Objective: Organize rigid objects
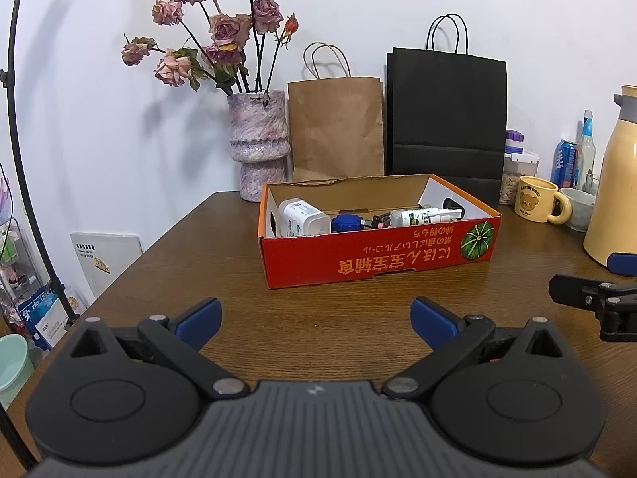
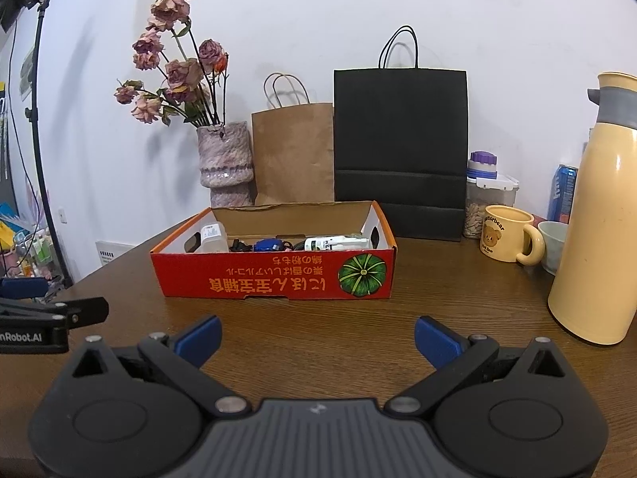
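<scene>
A red cardboard box point(image 1: 378, 257) point(image 2: 274, 279) sits in the middle of the brown table. It holds a white container point(image 1: 300, 217) point(image 2: 213, 237), a blue-capped item point(image 1: 345, 223) point(image 2: 267, 245) with black cable, and a white spray bottle point(image 1: 422, 215) point(image 2: 336, 243). My left gripper point(image 1: 314, 320) is open and empty, a short way in front of the box. My right gripper point(image 2: 316, 336) is open and empty, also in front of the box. Each gripper shows at the edge of the other's view.
Against the wall behind the box stand a vase of dried roses point(image 1: 258, 147) point(image 2: 227, 165), a brown paper bag point(image 1: 336, 127) point(image 2: 292, 153) and a black paper bag point(image 1: 446, 127) point(image 2: 400, 151). To the right are a yellow bear mug point(image 1: 539, 199) point(image 2: 507, 239), a cream thermos point(image 2: 601, 215) point(image 1: 613, 183), a jar, cans and a bowl.
</scene>
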